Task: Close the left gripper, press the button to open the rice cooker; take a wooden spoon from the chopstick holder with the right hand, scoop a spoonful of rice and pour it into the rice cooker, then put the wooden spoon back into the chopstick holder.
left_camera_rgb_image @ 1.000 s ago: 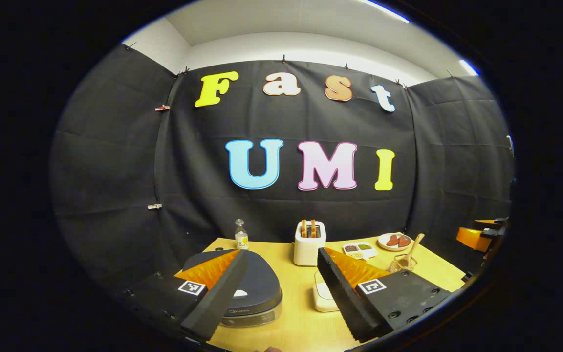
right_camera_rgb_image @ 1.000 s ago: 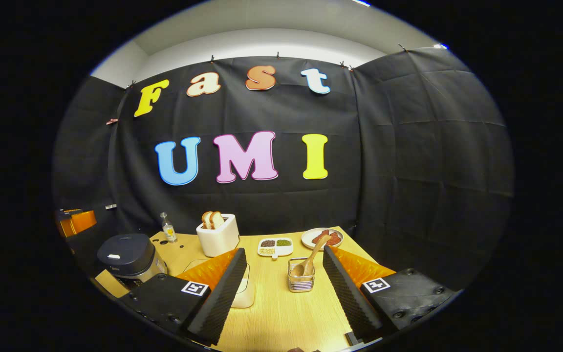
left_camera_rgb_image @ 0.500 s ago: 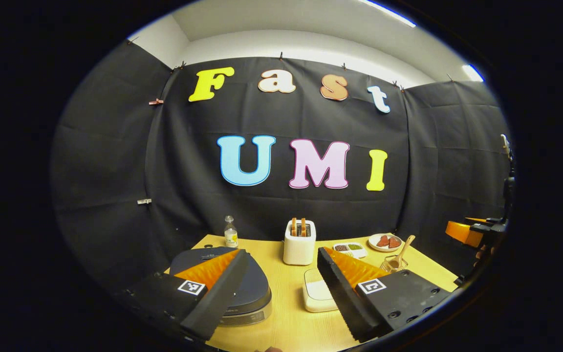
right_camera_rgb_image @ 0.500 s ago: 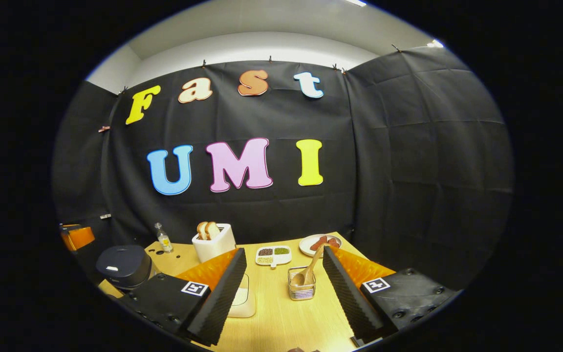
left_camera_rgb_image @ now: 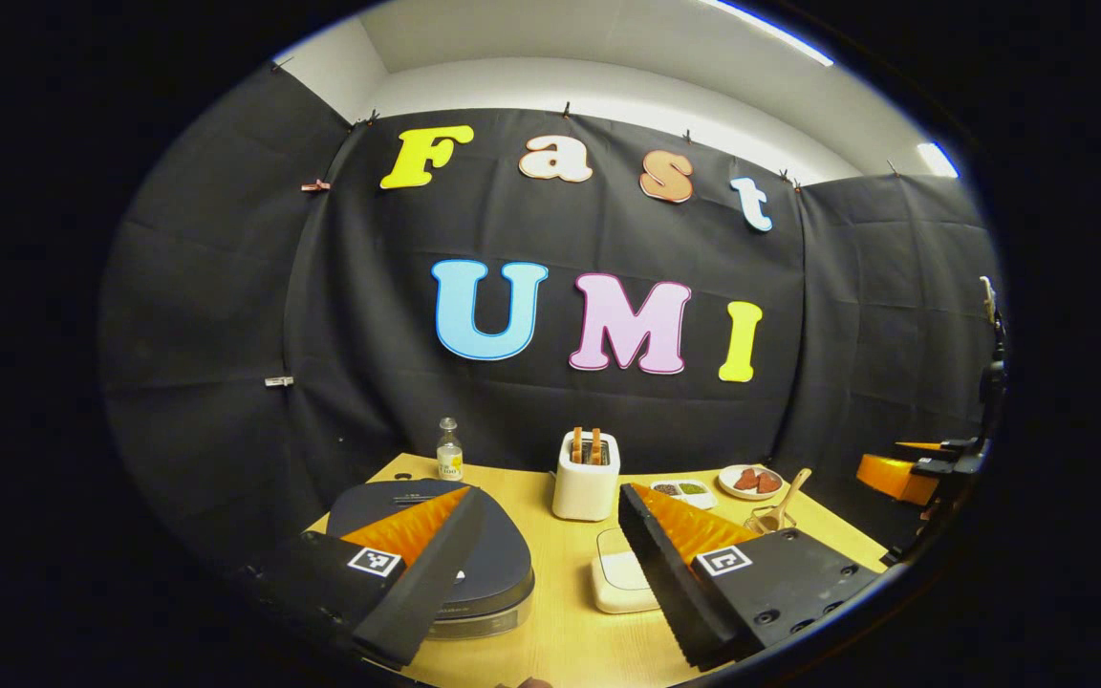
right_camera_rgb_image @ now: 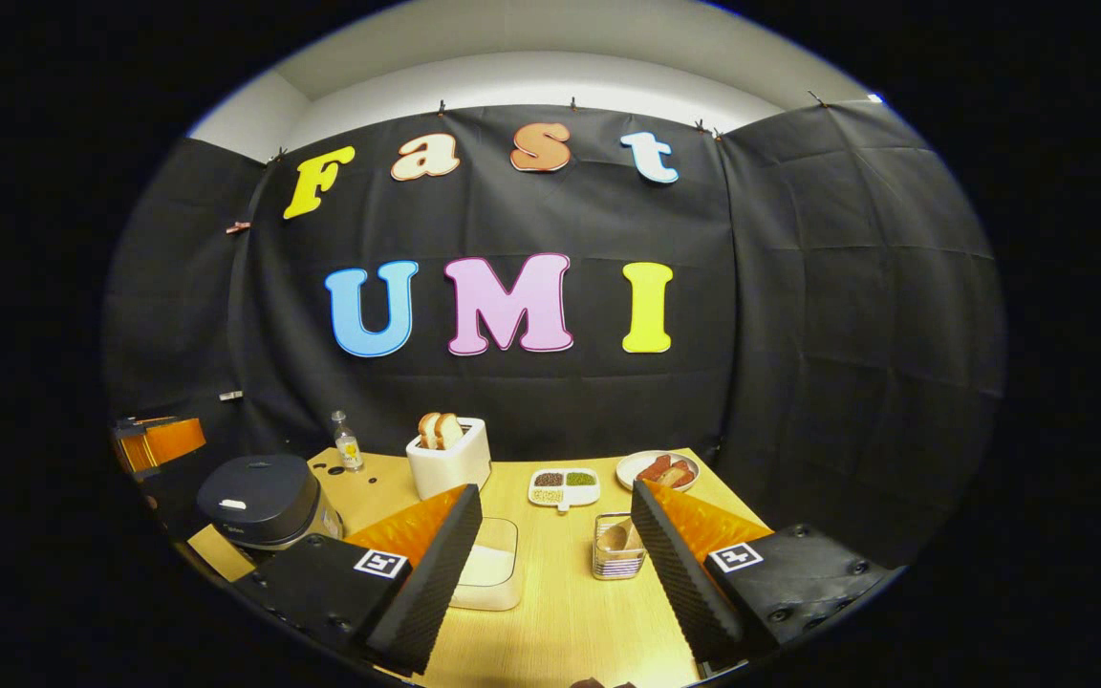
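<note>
left gripper (left_camera_rgb_image: 541,573): my jaws apart, gripping nothing | rice cooker (left_camera_rgb_image: 474,554): lid down, under my left jaws, nearer that hand | rice box (right_camera_rgb_image: 488,573): between | wooden spoon (right_camera_rgb_image: 619,533): in chopstick holder (right_camera_rgb_image: 617,562), ahead of right gripper (right_camera_rgb_image: 550,583), handle leaning up-right | right jaws: apart, gripping nothing

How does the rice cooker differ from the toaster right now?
The rice cooker is dark, low and rounded; the toaster is white, tall and boxy. The rice cooker's lid is shut, while the toaster holds bread slices sticking out on top. Both stand on the wooden table.
</note>
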Motion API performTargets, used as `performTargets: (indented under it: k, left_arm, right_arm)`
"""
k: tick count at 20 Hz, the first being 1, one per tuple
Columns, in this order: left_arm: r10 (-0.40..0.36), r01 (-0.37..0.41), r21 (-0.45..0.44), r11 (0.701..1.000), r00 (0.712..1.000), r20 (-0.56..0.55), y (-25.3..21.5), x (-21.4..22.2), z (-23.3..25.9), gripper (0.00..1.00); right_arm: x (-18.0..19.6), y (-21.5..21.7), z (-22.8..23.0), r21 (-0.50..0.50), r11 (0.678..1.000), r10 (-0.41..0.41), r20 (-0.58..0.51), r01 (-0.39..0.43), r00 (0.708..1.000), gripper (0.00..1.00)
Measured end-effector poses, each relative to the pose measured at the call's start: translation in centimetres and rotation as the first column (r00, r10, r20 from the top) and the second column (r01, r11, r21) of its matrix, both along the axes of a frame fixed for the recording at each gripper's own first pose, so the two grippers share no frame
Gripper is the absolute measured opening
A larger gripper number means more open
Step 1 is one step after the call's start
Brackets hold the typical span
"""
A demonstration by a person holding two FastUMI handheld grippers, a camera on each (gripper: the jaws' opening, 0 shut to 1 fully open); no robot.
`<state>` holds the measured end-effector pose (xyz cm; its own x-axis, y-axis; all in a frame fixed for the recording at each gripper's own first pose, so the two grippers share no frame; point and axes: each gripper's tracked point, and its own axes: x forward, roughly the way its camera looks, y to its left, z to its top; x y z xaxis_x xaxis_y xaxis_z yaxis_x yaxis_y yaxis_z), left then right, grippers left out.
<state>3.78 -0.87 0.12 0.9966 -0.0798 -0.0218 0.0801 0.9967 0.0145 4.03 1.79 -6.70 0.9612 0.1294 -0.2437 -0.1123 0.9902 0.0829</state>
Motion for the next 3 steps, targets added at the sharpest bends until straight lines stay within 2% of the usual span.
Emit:
performTargets:
  k: [3]
  left_arm:
    - [-0.028,0.028,-0.009,1.0,1.0,0.012,0.4,0.3,-0.07,0.96]
  right_arm:
    - [-0.13,0.49,-0.14,-0.034,0.999,0.011,-0.008,-0.012,1.0,0.99]
